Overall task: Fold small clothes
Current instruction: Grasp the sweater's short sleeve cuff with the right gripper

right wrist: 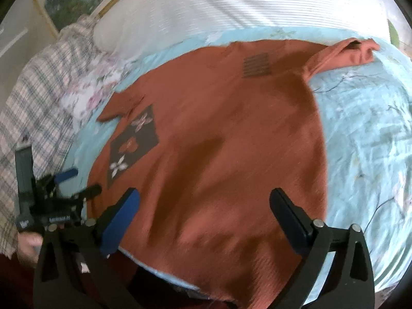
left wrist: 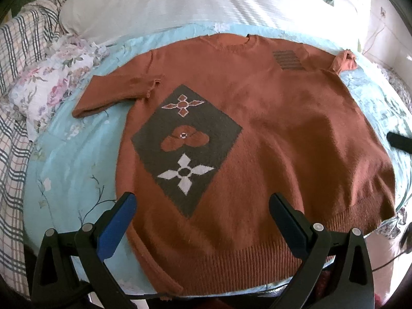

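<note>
A rust-orange knit sweater (left wrist: 270,134) lies flat, front up, on a light blue floral sheet (left wrist: 72,170), neck away from me. It has a dark diamond patch with flower shapes (left wrist: 185,144) and a striped dark patch near one shoulder. Its left sleeve (left wrist: 116,95) is folded in toward the body; the right sleeve (left wrist: 345,60) is bunched at the far right. My left gripper (left wrist: 203,203) is open and empty above the hem. My right gripper (right wrist: 204,200) is open and empty above the sweater's (right wrist: 219,141) lower right part. The left gripper also shows in the right wrist view (right wrist: 77,180).
A white ribbed pillow (left wrist: 180,2) lies beyond the sweater. A floral cloth (left wrist: 51,82) and a plaid blanket (left wrist: 15,77) lie at the left. The right gripper's fingertip (left wrist: 399,141) pokes in at the right edge of the left wrist view.
</note>
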